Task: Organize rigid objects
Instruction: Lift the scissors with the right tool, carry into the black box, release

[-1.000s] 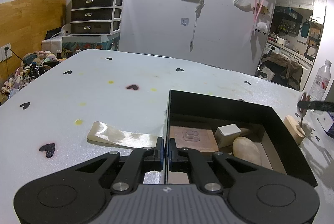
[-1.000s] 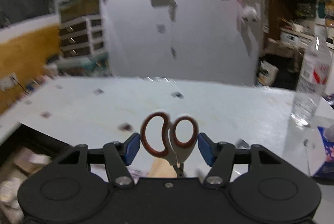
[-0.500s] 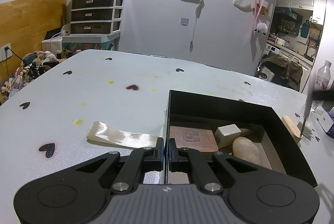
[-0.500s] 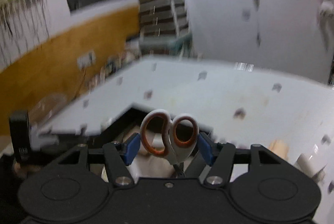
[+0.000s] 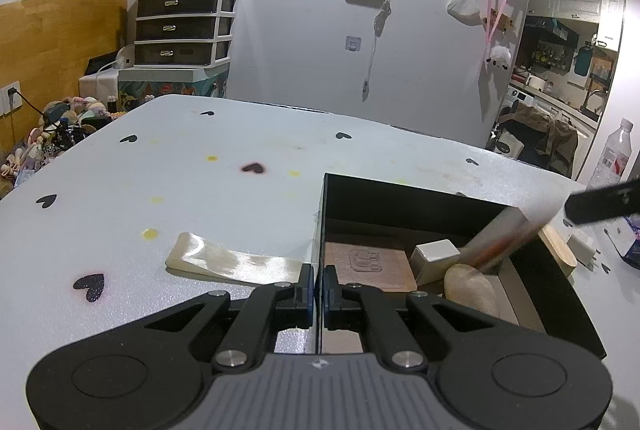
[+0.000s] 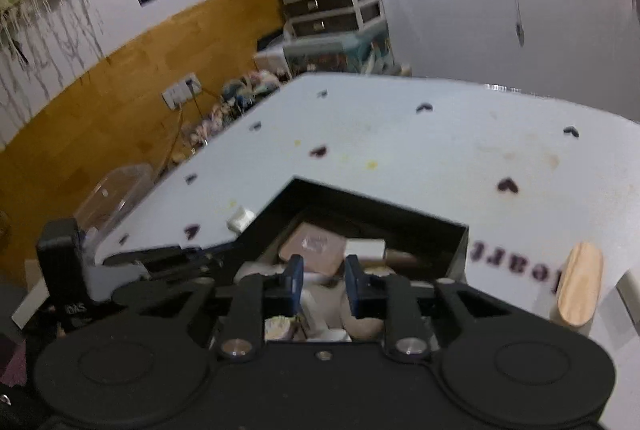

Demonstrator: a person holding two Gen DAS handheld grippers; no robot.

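A: What is changed against the earlier frames?

B: The scissors are gone from the right hand-held gripper. Its jaws have just been closing and are now drawn close together, with nothing between them. It has been swung round from beyond the black box to just over the box's near corner.

A: Where are the scissors now?

B: Seen in the left wrist view only, as a blurred grey-orange streak inside the box at its right wall, above the white block and the beige oval piece.

A: Orientation?

B: The long axis is slanted, the upper end at the box's far right corner, the lower end toward the box's middle. Which end is the handle cannot be told from the blur.

A: Left side?

B: The left hand-held gripper is unmoved and kept clamped on the box's left wall. The brown tile is lying flat in the box as before. The wooden piece is on the counter just outside the box's right wall.
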